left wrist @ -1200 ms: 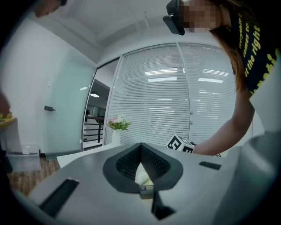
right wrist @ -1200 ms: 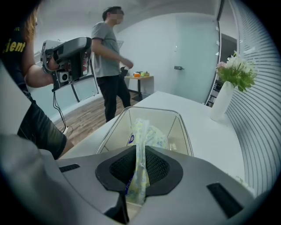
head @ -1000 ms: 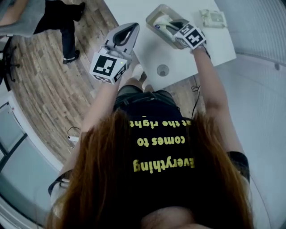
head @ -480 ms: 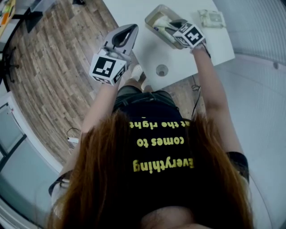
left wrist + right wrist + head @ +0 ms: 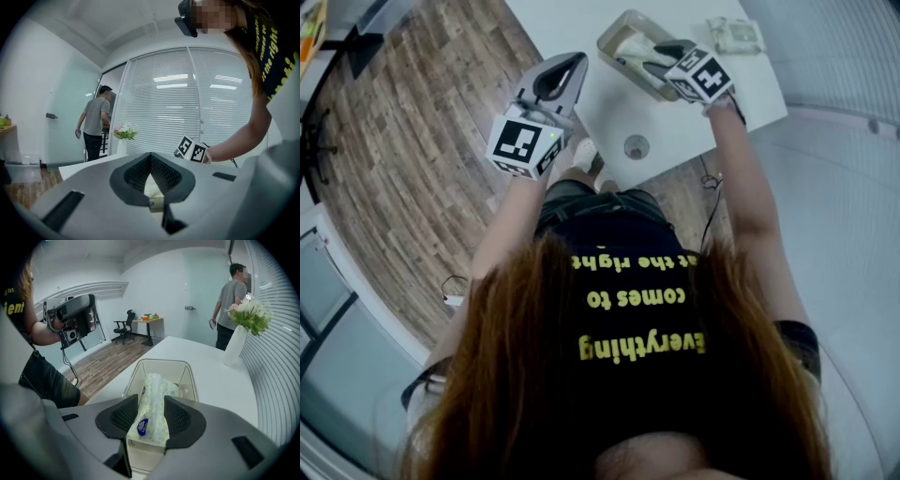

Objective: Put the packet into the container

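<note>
Right tool (image 5: pixel 151 400): it is held over the near end of the container and points steeply down. Its jaws have just been opening and now stand wide apart. The packet is between them, but the pads do not press on it.
Packet (image 5: pixel 152 414): pale, with a small pattern and a blue round mark on its near end. It stands on its edge inside the container and leans a little against the near wall. Its top comes above the rim.
Container (image 5: pixel 190 376): clear, rectangular and open at the top. It stands on the worktop near the edge on the person's side.
Left tool (image 5: pixel 151 156): it is held level in the air, off the edge of the worktop and well apart from the container. The tips of its jaws meet and there is nothing between them.
Worktop (image 5: pixel 220 380): white. A white vase (image 5: pixel 234 347) with flowers stands at its far side.
Other thing on the worktop: a flat pale item (image 5: pixel 733 35) lies beside the container and does not touch it.
Background: a person in a grey shirt (image 5: pixel 229 296) stands near the far wall.
</note>
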